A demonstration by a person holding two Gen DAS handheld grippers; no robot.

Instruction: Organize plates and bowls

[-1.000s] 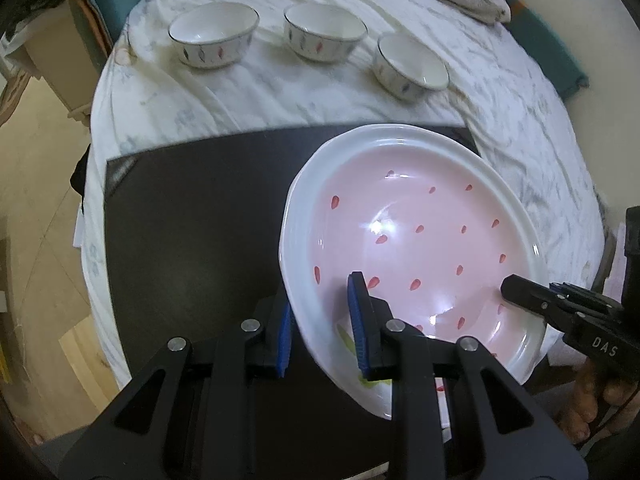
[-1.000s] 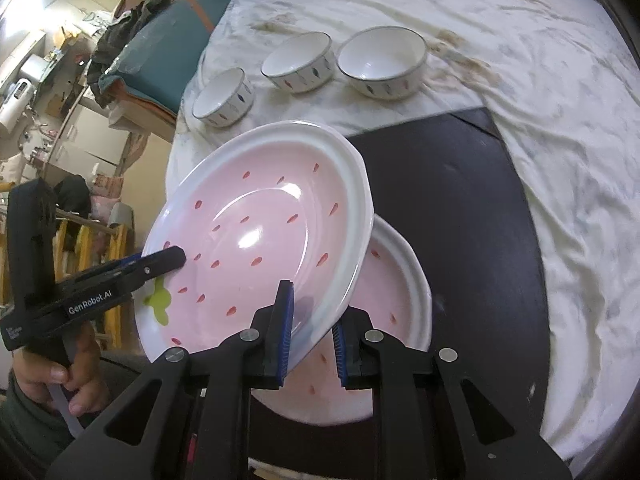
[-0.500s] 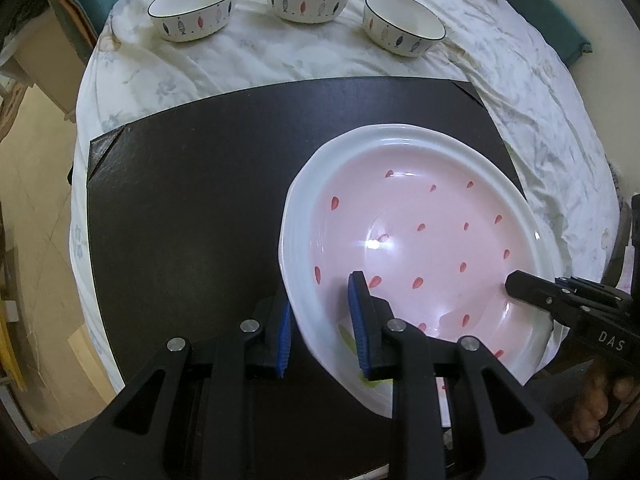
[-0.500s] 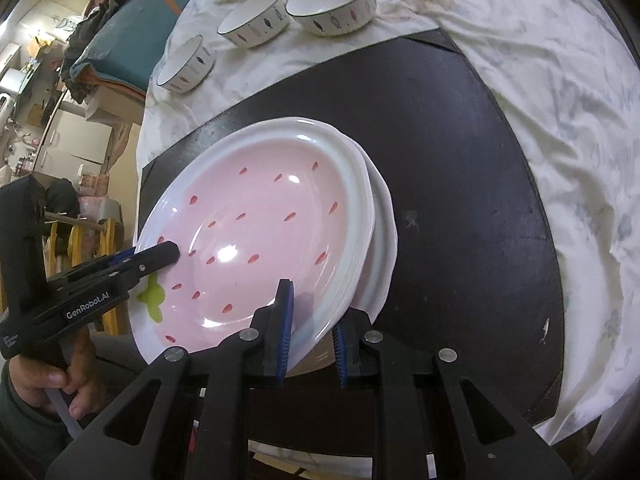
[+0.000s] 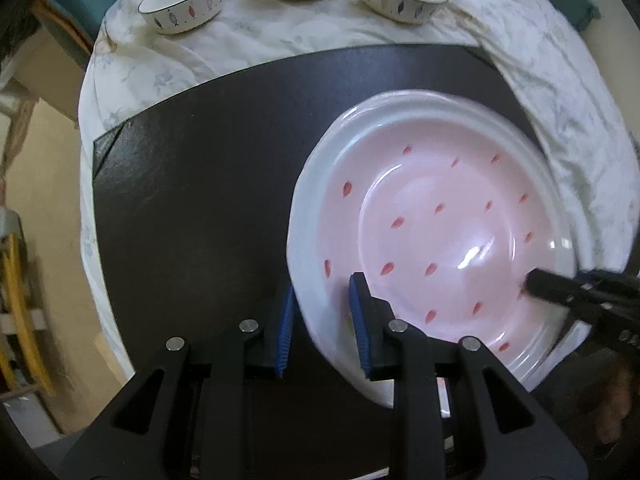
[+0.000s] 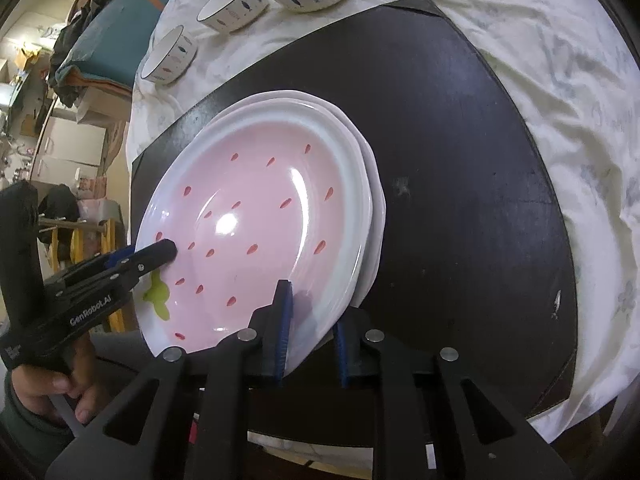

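Mat (image 5: 192, 208) bare beside plate (image 5: 440, 224)

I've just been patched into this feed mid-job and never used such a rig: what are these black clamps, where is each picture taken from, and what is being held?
No robot here: a person holds a hand-operated clamp in each hand, each with a fisheye camera looking along its fingers. One picture looks over the left gripper, the other over the right gripper. Both grip opposite rims of the same pink plate, speckled red, held just over a second plate of which only the rim shows, on a dark mat. Three small bowls stand in a row beyond, on a white cloth.
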